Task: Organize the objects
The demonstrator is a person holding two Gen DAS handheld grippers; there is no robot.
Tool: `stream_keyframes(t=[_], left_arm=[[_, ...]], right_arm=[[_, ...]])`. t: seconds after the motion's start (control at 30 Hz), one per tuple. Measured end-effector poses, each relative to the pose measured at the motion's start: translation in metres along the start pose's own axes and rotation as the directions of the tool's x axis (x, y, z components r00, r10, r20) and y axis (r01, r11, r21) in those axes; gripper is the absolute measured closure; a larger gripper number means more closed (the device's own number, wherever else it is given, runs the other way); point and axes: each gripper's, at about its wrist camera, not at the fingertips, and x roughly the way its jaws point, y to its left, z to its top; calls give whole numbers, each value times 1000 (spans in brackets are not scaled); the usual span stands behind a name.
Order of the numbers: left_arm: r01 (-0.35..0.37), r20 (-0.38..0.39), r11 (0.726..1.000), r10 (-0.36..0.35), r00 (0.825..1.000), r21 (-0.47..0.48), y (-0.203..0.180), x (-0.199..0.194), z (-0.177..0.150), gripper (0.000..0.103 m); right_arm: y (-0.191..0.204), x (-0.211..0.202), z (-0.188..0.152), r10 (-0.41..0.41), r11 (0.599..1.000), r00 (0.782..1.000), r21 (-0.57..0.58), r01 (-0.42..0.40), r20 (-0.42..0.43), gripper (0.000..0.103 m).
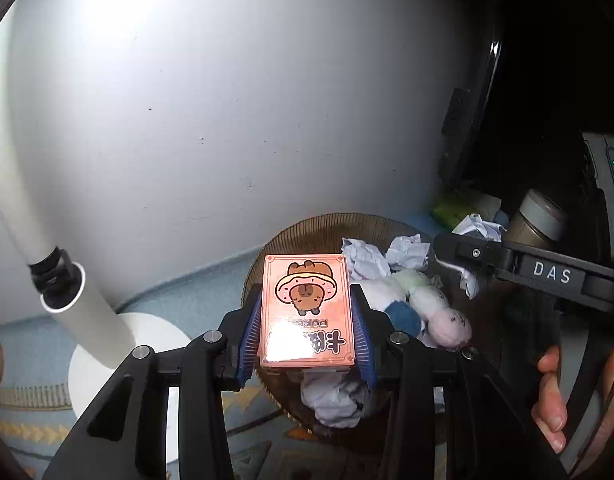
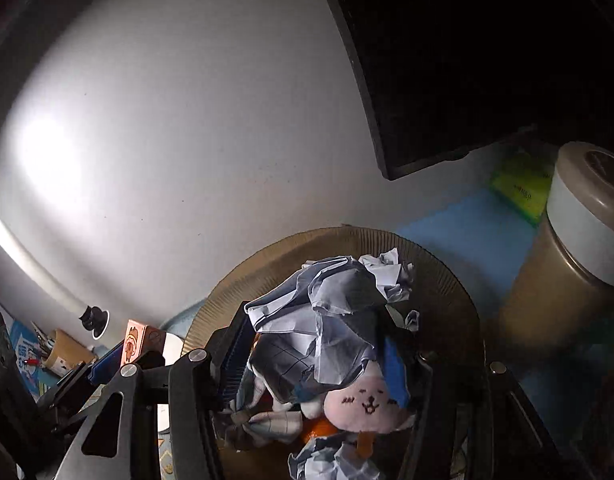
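Sorting in progress, both grippers poised over the brown ribbed basket point(image 1: 307, 224). The left gripper point(image 1: 307, 332) is clamped by its blue pads on the long sides of a pink card box point(image 1: 307, 312), held above the basket's near rim; the box is flat, glossy, printed with a cartoon capybara wearing a doughnut ring, and catches a glare near its lower edge. The right gripper point(image 2: 319, 364) has a crumpled sheet of paper point(image 2: 327, 320) between its fingers, over the basket; whether the pads press it I cannot tell. Below lie more paper balls and a pink plush toy point(image 2: 367, 404). The step in hand appears to be carrying; next, each item probably needs lowering and releasing at its place.
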Motion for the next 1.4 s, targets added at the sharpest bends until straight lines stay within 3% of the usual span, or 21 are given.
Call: stream_keyframes(t=[0.07,0.1,0.3,0.43,0.6,0.67,0.7,0.77,0.87,0.97,1.03,1.13,1.27,1.4], left_arm=[[34,-18,999,-35,999,-19,4,26,8,59],[47,-31,998,-48,998,-32,6,36,10,51],[55,-81,997,-59,995,-48,7,49,11,49],[45,-62,997,-49,997,-62,13,16,1,49],[16,12,998,-15,1000,-61,30,-74,-23,48],[-35,35,997,37,999,-65,40,-111,-37,21],[-67,63,995,71,995,-71,46,-132,-46,3],[-105,140,991,115,983,-81,58,-174,-67,1],[-205,98,974,214,972,-92,81,-209,-90,1],[-316,50,944,322,946,-100,102,-226,-124,1],[-335,20,934,340,940,-124,115,-229,-152,1],[-351,-39,916,350,936,-192,134,-213,-193,1],[-421,-99,876,409,907,-234,153,-190,-229,1],[-481,-191,845,445,875,-236,168,-173,-238,1]], right_arm=[[-2,13,5,-7,1000,1000,3,7,-8,34],[-2,17,6,-11,1000,1000,-1,11,-6,31],[-6,14,-5,-7,1000,1000,-13,6,-22,31],[4,-14,-21,10,999,1000,-30,-11,-19,30],[46,-61,-54,-5,992,1000,-122,3,-16,28],[59,-79,-71,8,990,1000,-140,-9,-12,14],[66,-87,-82,22,989,1000,-143,-24,-14,9],[83,-97,-105,46,984,999,-172,-50,-26,9],[112,-95,-144,49,969,996,-237,-66,-76,9],[133,-75,-187,56,954,988,-283,-94,-141,9],[140,-66,-214,65,944,985,-310,-112,-157,9],[148,-45,-243,-3,916,991,-398,-50,-132,9],[149,-15,-253,-77,895,989,-447,13,-126,9],[138,5,-251,-97,909,980,-418,15,-174,9]])
